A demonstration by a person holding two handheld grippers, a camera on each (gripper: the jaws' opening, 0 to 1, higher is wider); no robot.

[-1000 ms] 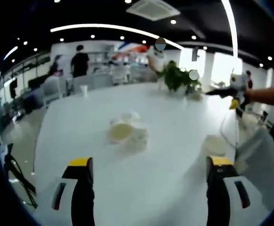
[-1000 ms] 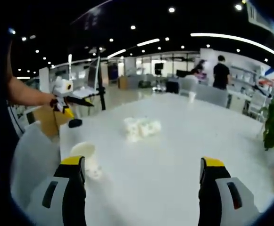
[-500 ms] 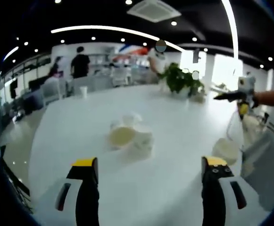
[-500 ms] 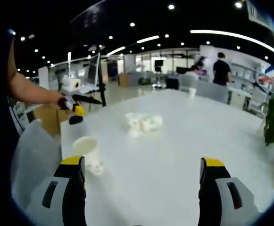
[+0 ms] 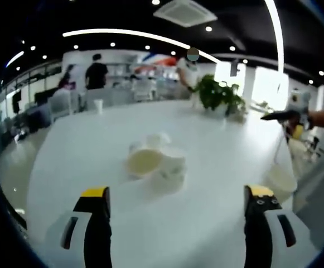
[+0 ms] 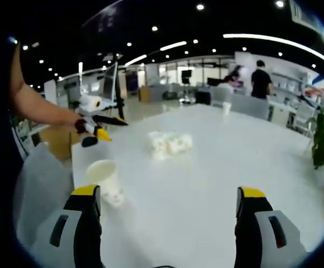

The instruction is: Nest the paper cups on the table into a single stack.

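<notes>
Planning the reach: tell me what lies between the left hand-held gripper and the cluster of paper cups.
Bare white table. In the left gripper view nothing sits between the left hand-held gripper and the cluster of paper cups.

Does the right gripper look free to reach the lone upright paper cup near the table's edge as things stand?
Probably yes. The right gripper is open and empty, and the lone cup stands upright just ahead by its left jaw on bare table. The left gripper hovers off beyond it, apart from the cup.

the left claw [image 5: 175, 223] has two black jaws capped with yellow tips and backed by grey-white housings with dark slots. the right claw [image 6: 169, 223] matches it. the person's forearm [image 6: 39, 109] is bare, without a sleeve.
</notes>
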